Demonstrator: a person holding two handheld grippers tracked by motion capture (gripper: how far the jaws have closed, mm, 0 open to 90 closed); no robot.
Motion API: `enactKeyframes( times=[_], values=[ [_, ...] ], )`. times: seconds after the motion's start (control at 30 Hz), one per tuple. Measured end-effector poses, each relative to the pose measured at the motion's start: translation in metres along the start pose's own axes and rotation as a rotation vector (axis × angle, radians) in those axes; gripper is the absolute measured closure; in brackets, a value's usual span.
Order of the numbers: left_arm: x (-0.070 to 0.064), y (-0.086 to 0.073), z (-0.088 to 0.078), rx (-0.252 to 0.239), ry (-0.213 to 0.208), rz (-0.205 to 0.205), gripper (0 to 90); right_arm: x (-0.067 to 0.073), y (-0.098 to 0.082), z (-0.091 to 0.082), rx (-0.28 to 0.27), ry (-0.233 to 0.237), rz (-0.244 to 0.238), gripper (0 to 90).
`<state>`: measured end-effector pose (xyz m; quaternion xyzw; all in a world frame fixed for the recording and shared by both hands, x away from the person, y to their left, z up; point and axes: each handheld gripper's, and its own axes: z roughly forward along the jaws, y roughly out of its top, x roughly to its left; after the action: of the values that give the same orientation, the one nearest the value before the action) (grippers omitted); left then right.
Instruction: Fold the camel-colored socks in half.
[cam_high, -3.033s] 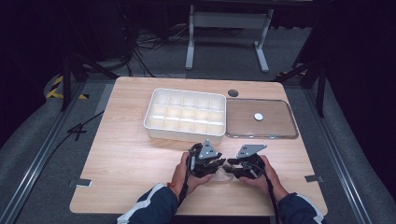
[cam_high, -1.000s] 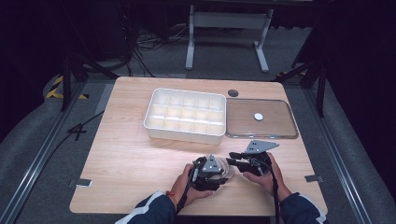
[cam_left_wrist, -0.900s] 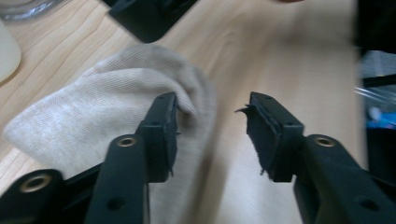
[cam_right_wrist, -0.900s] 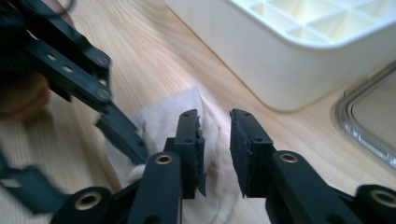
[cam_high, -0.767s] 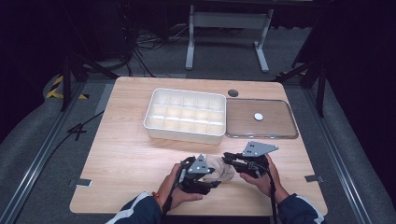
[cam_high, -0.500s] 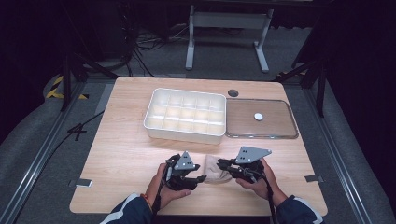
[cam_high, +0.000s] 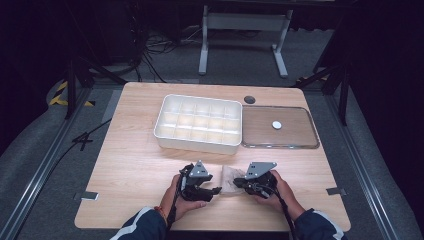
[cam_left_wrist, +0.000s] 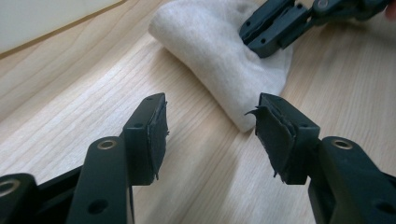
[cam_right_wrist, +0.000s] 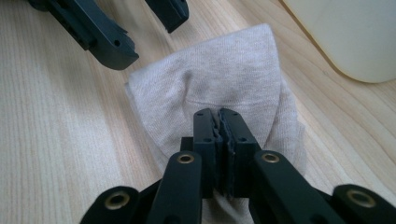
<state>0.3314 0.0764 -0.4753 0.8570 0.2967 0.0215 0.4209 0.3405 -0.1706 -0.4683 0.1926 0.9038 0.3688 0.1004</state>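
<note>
Right gripper (cam_right_wrist: 219, 116) is clenched on the cloth (cam_right_wrist: 215, 79), pinning it for folding. Left gripper (cam_left_wrist: 210, 126), at the cloth's nine o'clock, has just been opening; nothing lies between its jaws.

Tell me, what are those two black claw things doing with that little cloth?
A person holds a gripper in each hand at a wooden table. The right gripper has its jaws pinched shut on a small beige cloth lying on the table. The left gripper has just been opening; its jaws are apart with nothing between them, beside the cloth. A white divided tray waits behind.
</note>
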Motion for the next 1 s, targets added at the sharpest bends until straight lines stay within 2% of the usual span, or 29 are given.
enactKeyframes(
  times=[0.27,0.43,0.53,0.73,0.93,1.0],
  values=[
    [0.0,0.004,0.012,0.033,0.012,0.01,42.3,-0.001,0.0,0.005,-0.032,-0.002,0.019,85.7],
    [-0.001,0.005,0.014,0.04,0.009,0.021,59.5,-0.002,-0.001,0.006,-0.047,0.008,0.035,85.2],
    [-0.001,0.005,0.014,0.041,0.002,0.032,66.0,-0.002,0.0,0.005,-0.049,0.008,0.036,84.2],
    [0.0,0.005,0.014,0.048,-0.013,0.038,72.3,-0.001,0.002,0.005,-0.038,0.003,0.024,82.7],
    [-0.001,0.005,0.013,0.016,0.005,0.043,76.1,-0.001,0.005,0.008,-0.026,0.005,0.034,84.6],
    [0.0,0.005,0.012,-0.017,-0.004,0.012,73.3,-0.002,0.005,0.009,-0.028,0.01,0.037,85.0]
  ],
)
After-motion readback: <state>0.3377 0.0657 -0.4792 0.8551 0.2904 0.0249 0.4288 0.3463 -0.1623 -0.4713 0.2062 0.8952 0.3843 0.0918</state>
